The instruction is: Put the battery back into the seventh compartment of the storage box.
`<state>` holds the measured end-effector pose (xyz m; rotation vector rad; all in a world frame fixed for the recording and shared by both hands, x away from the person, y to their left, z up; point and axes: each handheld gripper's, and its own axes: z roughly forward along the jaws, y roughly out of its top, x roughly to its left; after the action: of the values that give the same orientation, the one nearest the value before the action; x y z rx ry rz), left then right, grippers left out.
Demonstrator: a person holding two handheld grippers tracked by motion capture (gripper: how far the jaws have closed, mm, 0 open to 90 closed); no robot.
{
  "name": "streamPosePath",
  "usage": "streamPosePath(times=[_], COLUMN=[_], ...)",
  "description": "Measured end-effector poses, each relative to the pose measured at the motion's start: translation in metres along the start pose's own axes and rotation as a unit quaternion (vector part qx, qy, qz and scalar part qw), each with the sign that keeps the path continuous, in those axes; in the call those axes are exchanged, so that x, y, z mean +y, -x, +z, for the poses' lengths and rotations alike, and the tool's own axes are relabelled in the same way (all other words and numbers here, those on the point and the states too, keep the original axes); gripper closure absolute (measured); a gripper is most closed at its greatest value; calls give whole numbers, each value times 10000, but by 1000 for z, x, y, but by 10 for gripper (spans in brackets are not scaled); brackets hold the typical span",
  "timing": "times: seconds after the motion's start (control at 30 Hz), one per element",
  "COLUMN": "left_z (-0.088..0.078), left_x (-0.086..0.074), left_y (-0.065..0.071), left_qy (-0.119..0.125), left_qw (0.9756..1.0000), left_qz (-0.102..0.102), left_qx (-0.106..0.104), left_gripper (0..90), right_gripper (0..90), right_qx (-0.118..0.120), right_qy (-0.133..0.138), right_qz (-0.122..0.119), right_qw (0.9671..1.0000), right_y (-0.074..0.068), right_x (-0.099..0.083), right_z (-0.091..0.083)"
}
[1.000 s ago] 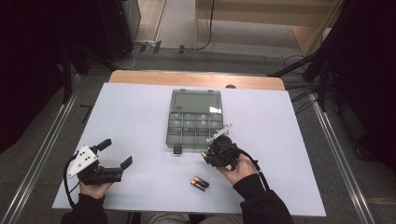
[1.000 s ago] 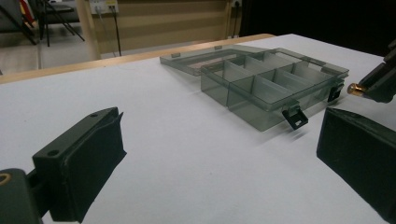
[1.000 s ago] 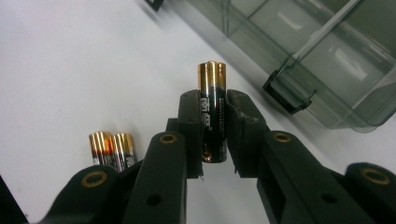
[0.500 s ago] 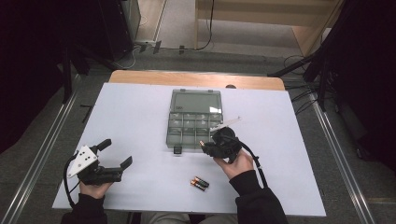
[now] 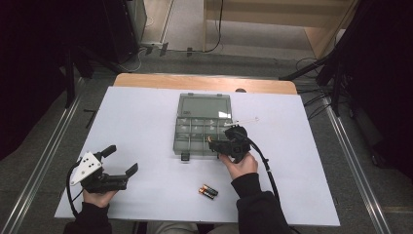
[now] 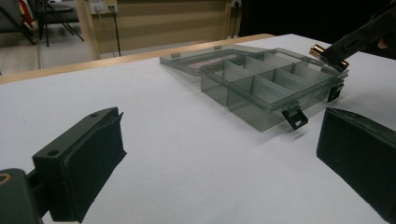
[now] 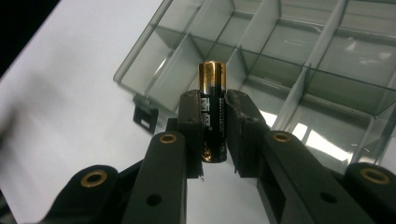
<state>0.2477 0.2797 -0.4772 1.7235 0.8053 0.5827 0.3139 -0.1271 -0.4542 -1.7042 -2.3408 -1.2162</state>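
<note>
Pinching cylindrical battery [image 7: 213, 112], right gripper [image 7: 214, 128] jaws; left gripper [image 5: 118, 160] jaws spread.

A box [image 5: 202, 125] with little rooms sat in the middle of the table [image 5: 146, 112], its lid lying flat behind it. Two batteries [image 5: 208, 191] lay side by side near the front edge, in front of the box. The right gripper [image 5: 214, 144] was at the box's front right corner, holding a battery [image 7: 213, 116] over the front rooms. The left gripper [image 5: 119, 161] was far off to the left, near the front.
</note>
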Motion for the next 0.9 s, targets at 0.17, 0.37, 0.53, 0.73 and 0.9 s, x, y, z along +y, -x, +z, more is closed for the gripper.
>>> streamPosePath(times=[0.17, 0.37, 0.53, 0.73, 0.9], left_z=[0, 0, 0, 0, 0], left_x=[0, 0, 0, 0, 0], left_y=[0, 0, 0, 0, 0], left_qy=[1, 4, -13, -8, -34], left_qw=[10000, 10000, 10000, 10000, 10000], left_qz=[-10, -9, 14, 7, 28], left_qx=[-1, -2, -2, 2, 6], left_gripper=[8, 8, 7, 7, 8], right_gripper=[783, 782, 775, 565, 153], right_qx=[2, 146, 329, 296, 458], right_qy=[74, 177, 162, 258, 256], right_qz=[477, 974, 1597, 1693, 1103], right_qw=[9988, 9950, 9865, 9848, 9925], right_y=[8, 12, 20, 20, 16], right_x=[3, 5, 6, 3, 2], right_z=[7, 11, 17, 14, 7])
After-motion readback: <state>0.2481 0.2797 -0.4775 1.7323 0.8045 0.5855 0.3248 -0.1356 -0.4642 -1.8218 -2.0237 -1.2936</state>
